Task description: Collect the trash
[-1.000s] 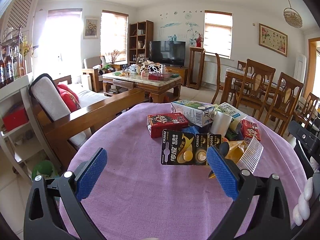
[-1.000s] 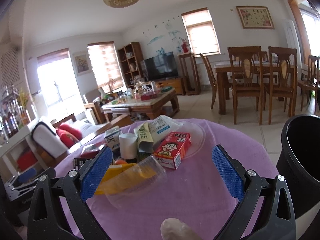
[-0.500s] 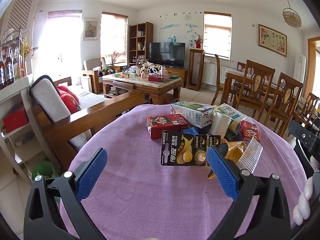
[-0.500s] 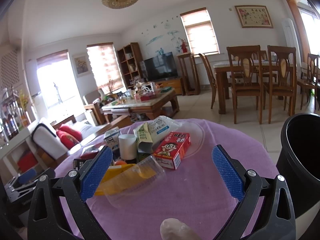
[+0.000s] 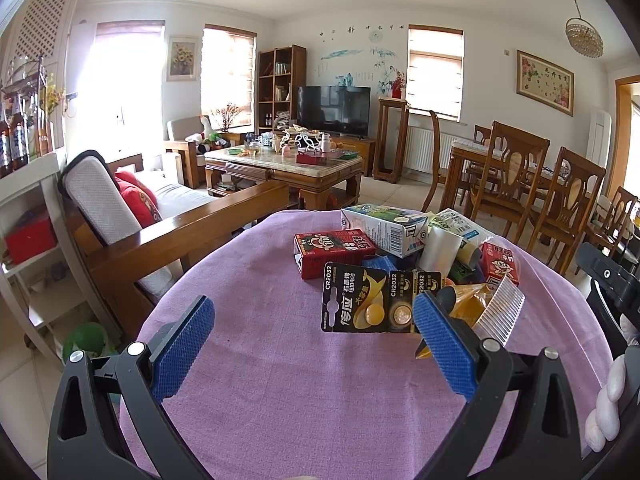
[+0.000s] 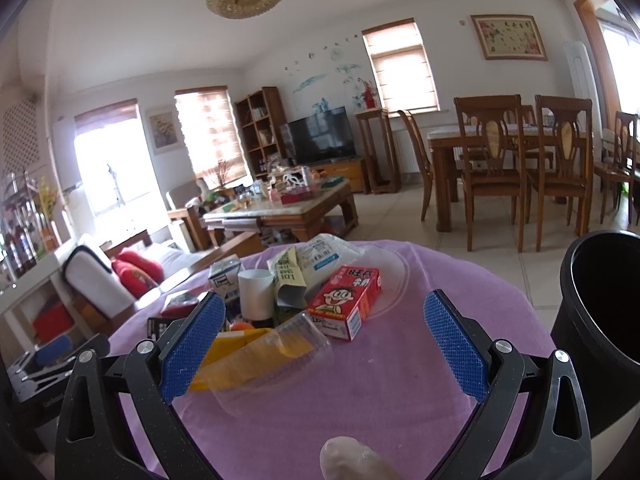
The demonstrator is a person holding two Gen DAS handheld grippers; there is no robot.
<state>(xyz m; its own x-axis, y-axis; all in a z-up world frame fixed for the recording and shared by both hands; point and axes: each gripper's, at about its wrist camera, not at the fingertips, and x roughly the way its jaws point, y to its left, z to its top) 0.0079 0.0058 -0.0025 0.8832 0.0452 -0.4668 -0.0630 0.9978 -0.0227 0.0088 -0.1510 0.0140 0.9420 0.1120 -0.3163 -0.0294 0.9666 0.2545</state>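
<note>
right wrist view: my right gripper (image 6: 324, 344) is spread wide and holds nothing, above the purple tablecloth (image 6: 380, 392) in the lower middle of the frame. just beyond its left pad lies a clear plastic cup (image 6: 280, 344) on its side with a yellow wrapper (image 6: 240, 350) in it. behind, toward the centre, there is the red drink carton (image 6: 346, 304), a white paper cup (image 6: 256, 294) and a crumpled bag (image 6: 316, 258). the black trash bin (image 6: 600, 320) stands at the right edge, just beside the table.

in the left wrist view my left gripper (image 5: 316, 344) is also apart and empty, low in the frame. its right pad is near the battery card (image 5: 360, 300), and a red box (image 5: 332, 250) and a milk carton (image 5: 384, 228) lie further up, in the centre.

i judge nothing is collected yet; this is the approach to a first piece. next i should bring the right gripper forward around the clear plastic cup, close gently because it will crush, then carry it right to the black trash bin.
</note>
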